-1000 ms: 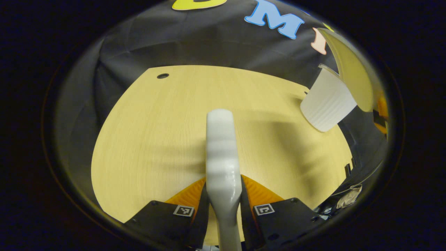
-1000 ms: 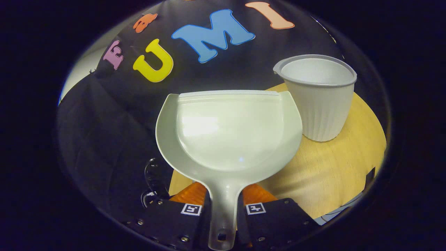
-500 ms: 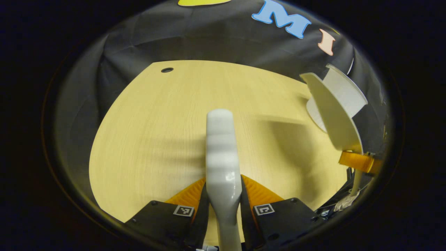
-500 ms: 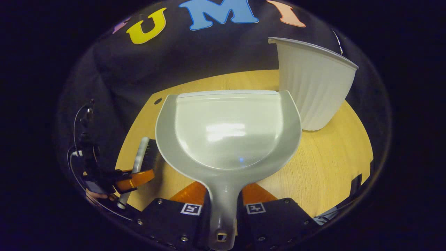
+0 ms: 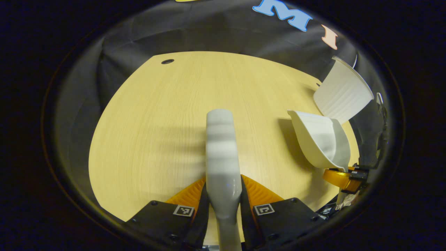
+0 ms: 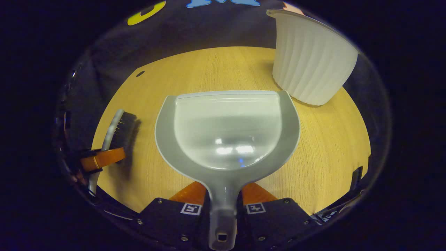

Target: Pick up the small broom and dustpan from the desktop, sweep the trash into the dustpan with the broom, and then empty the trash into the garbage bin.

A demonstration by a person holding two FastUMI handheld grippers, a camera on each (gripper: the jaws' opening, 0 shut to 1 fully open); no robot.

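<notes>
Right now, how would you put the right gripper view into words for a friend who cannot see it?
The right gripper is shut on the handle of a pale dustpan, held over a wooden desk. A ribbed white bin stands behind it to the right; at far left the left gripper holds a small broom.

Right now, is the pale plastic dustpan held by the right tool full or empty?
Empty. In the right gripper view the pale plastic dustpan's glossy bowl shows bare, with only light reflections and no trash inside.

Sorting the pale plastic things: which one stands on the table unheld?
The ribbed bin; the dustpan and broom are each clamped in tongs.
</notes>
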